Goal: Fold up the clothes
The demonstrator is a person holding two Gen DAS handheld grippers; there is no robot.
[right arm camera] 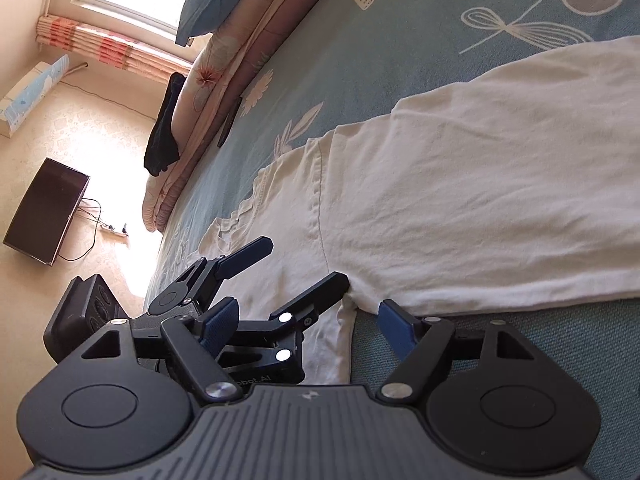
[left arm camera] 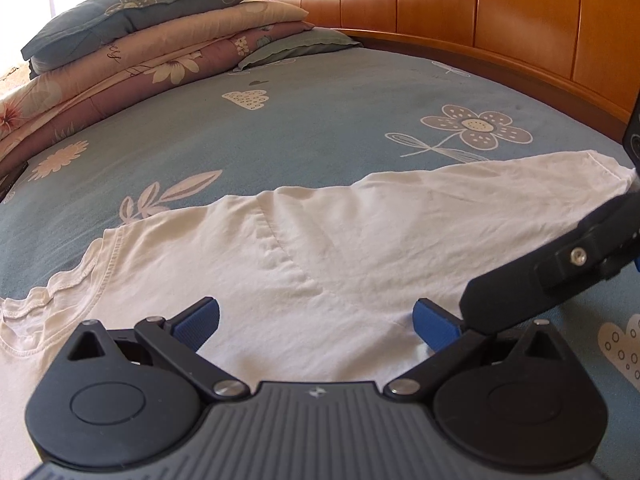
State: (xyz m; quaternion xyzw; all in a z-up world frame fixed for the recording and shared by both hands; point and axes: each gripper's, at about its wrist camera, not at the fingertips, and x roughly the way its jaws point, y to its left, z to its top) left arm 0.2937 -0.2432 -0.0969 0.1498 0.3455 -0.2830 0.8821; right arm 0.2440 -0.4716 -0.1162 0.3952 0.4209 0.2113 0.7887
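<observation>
Left wrist view: left gripper [left arm camera: 316, 322] jaws apart, nothing pinched, low over white T-shirt [left arm camera: 320, 240] lying partly folded on blue bedsheet [left arm camera: 320, 112]. Collar [left arm camera: 60, 284] to left of gripper, sleeve seam straight ahead. Finger of right gripper [left arm camera: 560, 268] enters from right, close to left one. Stacked quilts [left arm camera: 120, 68] and headboard [left arm camera: 480, 8] far ahead, not in way.

Right wrist view: right gripper [right arm camera: 308, 328] jaws wide, holding nothing; T-shirt edge [right arm camera: 344, 320] lies between its fingers. Left gripper [right arm camera: 280, 276] just ahead-left, also spread.

Judgement: pause between folds; next move needs closing on edge without the two tools colliding.
</observation>
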